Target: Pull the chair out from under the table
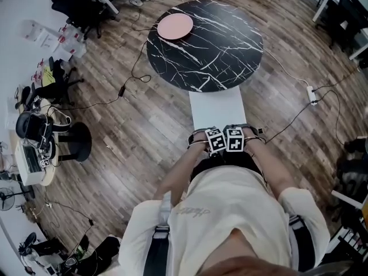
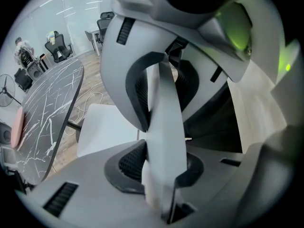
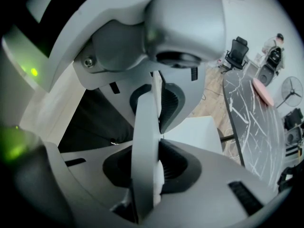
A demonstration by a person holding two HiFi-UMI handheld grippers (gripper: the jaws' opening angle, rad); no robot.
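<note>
Pinching chair back point(image 2: 164, 122): left tool point(image 1: 214, 141), right tool point(image 1: 234, 140) (abreast).

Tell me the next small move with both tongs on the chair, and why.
Probably draw the chair straight back toward you a little. The left tongs and right tongs are both clamped on its backrest, and the seat's far edge sits right at the rim of the table, so the chair is not yet clear of it.
</note>
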